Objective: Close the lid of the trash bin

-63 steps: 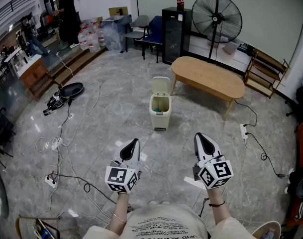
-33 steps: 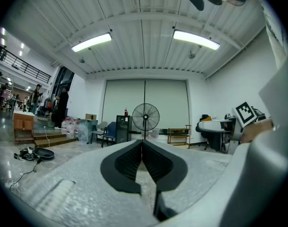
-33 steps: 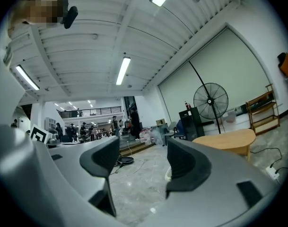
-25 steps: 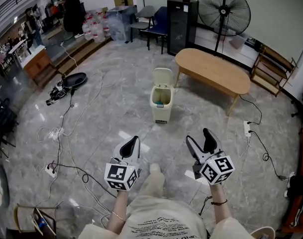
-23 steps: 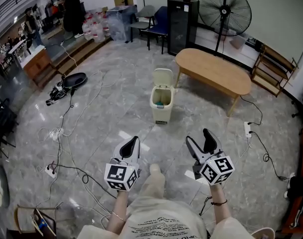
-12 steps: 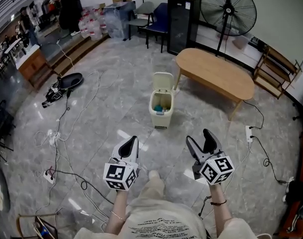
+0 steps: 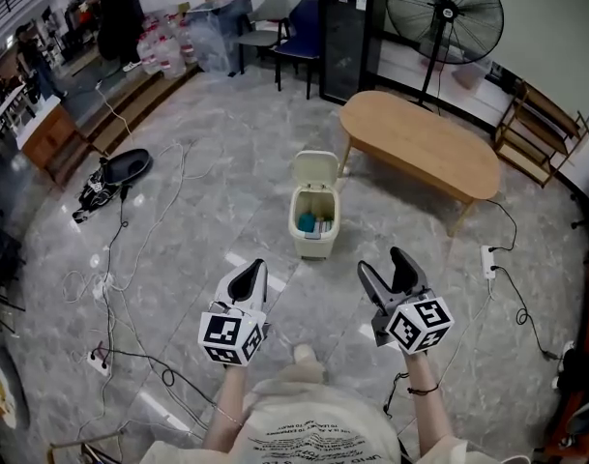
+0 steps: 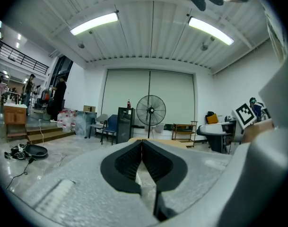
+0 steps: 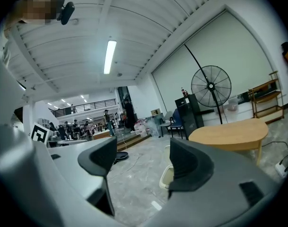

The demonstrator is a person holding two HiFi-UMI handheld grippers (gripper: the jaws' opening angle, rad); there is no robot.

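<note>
A cream trash bin (image 7: 314,225) stands on the grey marble floor ahead of me, its lid (image 7: 315,168) tipped up and back, coloured rubbish inside. A sliver of the bin (image 9: 165,176) shows between the right jaws in the right gripper view. My left gripper (image 7: 249,280) is held low and near, short of the bin and to its left, jaws pressed together with nothing in them. My right gripper (image 7: 388,274) hangs short of the bin and to its right, jaws spread and empty. In the left gripper view the closed left gripper (image 8: 143,152) hides the bin.
An oval wooden table (image 7: 420,153) stands just right of the bin. A standing fan (image 7: 445,10), a black cabinet (image 7: 345,39) and chairs (image 7: 296,25) line the far wall. Cables (image 7: 130,259) and a power strip (image 7: 488,259) lie on the floor. People stand far left.
I have walked toward the bin, which now sits closer and lower in the head view. The right gripper went from shut to open early on; the left stayed shut.
</note>
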